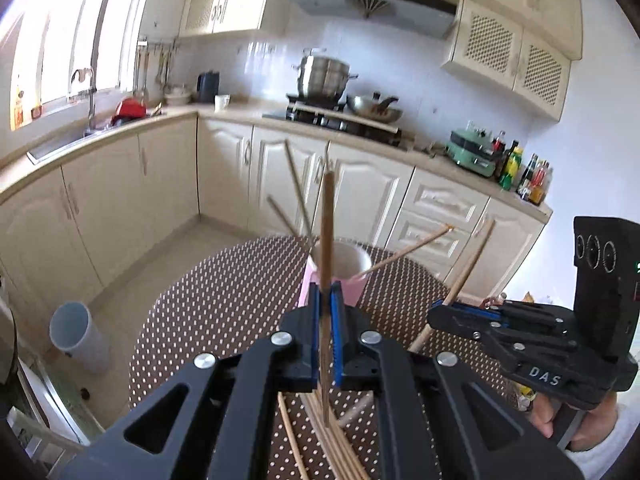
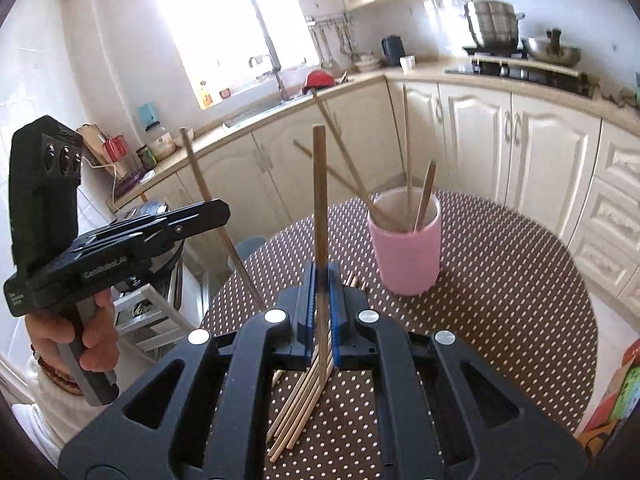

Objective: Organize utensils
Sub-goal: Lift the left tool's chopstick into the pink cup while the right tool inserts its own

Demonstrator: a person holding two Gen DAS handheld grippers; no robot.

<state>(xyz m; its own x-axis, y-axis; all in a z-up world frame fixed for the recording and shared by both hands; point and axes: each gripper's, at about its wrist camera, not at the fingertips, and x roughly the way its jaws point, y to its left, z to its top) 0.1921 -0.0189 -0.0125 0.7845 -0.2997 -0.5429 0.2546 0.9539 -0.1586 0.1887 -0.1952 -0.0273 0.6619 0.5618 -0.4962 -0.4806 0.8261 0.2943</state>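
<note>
Right wrist view: right gripper and left gripper each clamped on one upright chopstick, pink cup ahead on dotted table; advisably lower tips inside rim before releasing.

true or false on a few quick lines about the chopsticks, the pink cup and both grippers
1. The left gripper is shut on a chopstick. True.
2. The right gripper is empty. False: it grips a chopstick too.
3. The pink cup already holds several chopsticks. True.
4. The cup lies on its side. False: it stands upright on the dotted tablecloth.
5. Loose chopsticks lie on the table. True.
</note>
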